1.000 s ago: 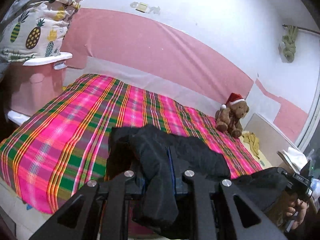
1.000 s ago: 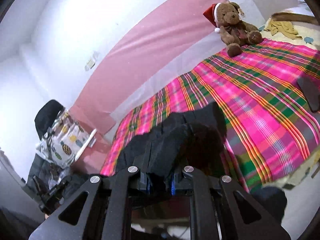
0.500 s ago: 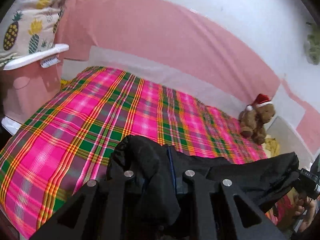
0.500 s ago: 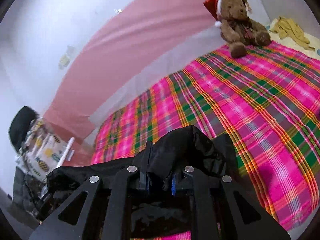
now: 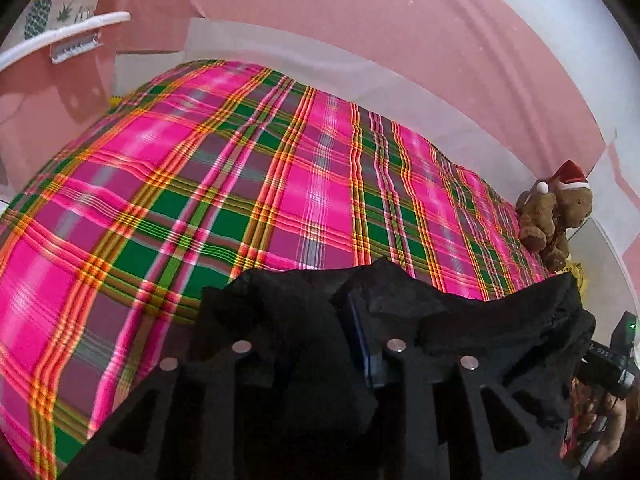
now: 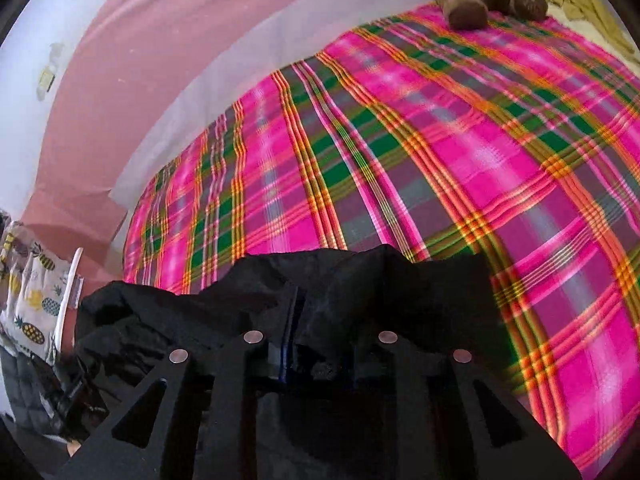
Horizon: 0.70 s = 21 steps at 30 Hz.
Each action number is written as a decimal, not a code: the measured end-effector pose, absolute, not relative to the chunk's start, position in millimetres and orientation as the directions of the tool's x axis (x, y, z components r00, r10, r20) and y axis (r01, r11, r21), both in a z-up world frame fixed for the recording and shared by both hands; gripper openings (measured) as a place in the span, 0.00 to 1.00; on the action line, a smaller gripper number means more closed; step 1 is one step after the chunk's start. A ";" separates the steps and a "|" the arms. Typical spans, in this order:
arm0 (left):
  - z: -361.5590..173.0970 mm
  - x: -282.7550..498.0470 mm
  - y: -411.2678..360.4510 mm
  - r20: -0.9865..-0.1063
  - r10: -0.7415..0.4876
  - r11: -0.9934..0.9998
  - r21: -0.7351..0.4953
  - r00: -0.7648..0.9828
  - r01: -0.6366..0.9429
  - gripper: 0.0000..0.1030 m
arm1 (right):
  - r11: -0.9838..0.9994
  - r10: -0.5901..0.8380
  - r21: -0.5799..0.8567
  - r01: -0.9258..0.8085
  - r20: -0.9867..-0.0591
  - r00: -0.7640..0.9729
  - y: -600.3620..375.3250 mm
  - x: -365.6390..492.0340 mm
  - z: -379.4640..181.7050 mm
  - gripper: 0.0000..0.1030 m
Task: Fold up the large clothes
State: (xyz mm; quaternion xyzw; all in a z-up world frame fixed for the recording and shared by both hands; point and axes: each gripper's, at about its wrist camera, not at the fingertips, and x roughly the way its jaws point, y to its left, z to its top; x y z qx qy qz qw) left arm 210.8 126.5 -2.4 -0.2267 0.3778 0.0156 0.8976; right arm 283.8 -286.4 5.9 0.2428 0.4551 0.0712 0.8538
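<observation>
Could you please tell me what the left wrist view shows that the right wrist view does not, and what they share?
Only the left wrist view shows the bear's red Santa hat and the right gripper's body with the hand holding it. Only the right wrist view shows the yellow cloth beyond the bear and a small yellow patch on the wall. Both show the black garment draped over the gripper fingers, the pink plaid bedspread, the brown teddy bear and the pineapple-print fabric.

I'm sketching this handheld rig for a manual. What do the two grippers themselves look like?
Both match: the left gripper and right gripper are matte black, with flat angular fingers pierced by triangular cut-outs, four round silver fasteners across the top, and blue-edged pads. Seen from the left, the right unit's body carries a small green light.
</observation>
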 end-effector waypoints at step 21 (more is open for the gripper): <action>63.3 177.4 128.7 -0.551 -0.141 0.916 -0.389 0.823 -0.103 0.89 | 0.773 0.486 0.635 0.008 -0.600 0.635 -301.6 270.5 54.8 0.53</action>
